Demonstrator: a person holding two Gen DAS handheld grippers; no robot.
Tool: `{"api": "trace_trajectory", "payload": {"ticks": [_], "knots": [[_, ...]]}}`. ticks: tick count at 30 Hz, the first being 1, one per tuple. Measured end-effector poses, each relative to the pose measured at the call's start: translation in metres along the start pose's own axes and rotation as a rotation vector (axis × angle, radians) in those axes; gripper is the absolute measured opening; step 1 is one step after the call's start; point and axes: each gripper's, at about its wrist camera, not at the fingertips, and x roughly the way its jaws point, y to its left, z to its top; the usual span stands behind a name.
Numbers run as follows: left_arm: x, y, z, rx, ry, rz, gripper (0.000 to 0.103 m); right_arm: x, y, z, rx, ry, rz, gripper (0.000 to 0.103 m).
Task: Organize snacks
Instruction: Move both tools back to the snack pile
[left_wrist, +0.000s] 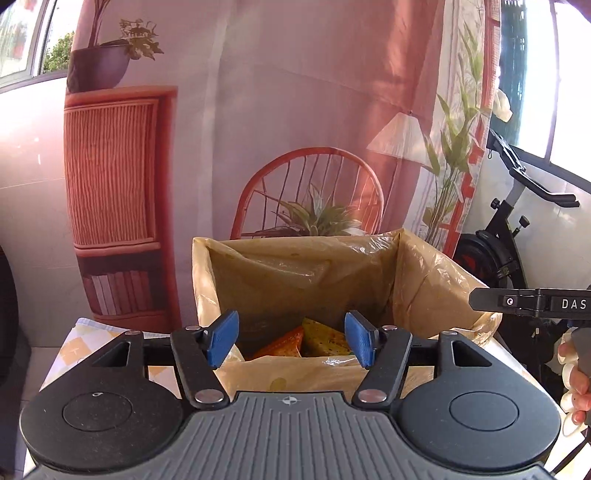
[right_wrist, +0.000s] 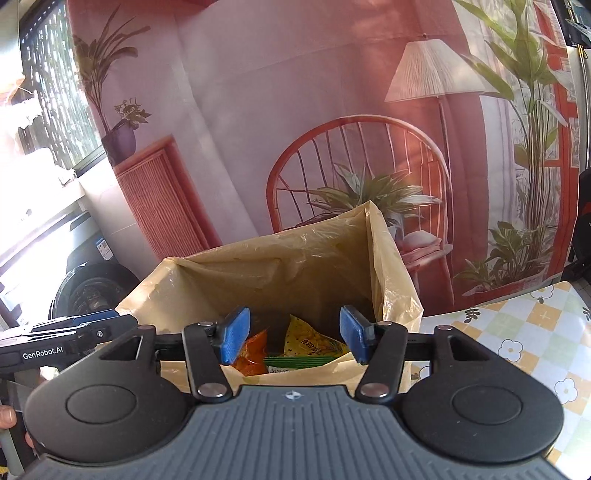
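Observation:
A box lined with a yellowish plastic bag (left_wrist: 424, 280) (right_wrist: 295, 258) stands on the table, its mouth open. Inside lie snack packets: an orange one (left_wrist: 284, 345) (right_wrist: 251, 354), a yellow one (left_wrist: 325, 339) (right_wrist: 314, 339), and a green-and-white one (right_wrist: 295, 363). My left gripper (left_wrist: 291, 341) hovers at the bag's near rim, open, nothing between its blue pads. My right gripper (right_wrist: 293, 339) is at the same near rim, also open and empty. In the left wrist view the right gripper's body (left_wrist: 532, 301) enters from the right edge; in the right wrist view the left gripper's body (right_wrist: 55, 343) enters from the left.
A checkered tablecloth (right_wrist: 517, 343) (left_wrist: 81, 343) covers the table on both sides of the box. A printed backdrop (left_wrist: 258, 129) hangs close behind it. An exercise bike (left_wrist: 509, 240) stands at the right. A person's hand (left_wrist: 576, 384) grips the right handle.

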Motion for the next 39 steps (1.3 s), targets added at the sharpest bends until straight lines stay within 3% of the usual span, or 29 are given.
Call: {"api": "trace_trajectory", "payload": {"ticks": [6,11,22,30,39], "knots": [[-0.037,0.009,-0.013,0.009,-0.017,0.015,0.077,-0.031,0.017,-0.019,-0.070,-0.030,0.020,0.093],[-0.059,0.014,-0.035,-0.003,-0.004,0.025,0.079,-0.046,0.024,-0.049,-0.104,-0.013,0.008,0.103],[-0.062,0.025,-0.096,-0.064,0.098,0.069,0.079,-0.032,0.011,-0.113,-0.066,0.162,-0.103,0.103],[-0.065,0.030,-0.133,-0.123,0.169,0.085,0.079,-0.044,0.010,-0.152,-0.061,0.281,-0.159,0.103],[-0.069,0.032,-0.150,-0.144,0.203,0.101,0.079,-0.062,0.000,-0.184,0.067,0.452,-0.254,0.103]]}}
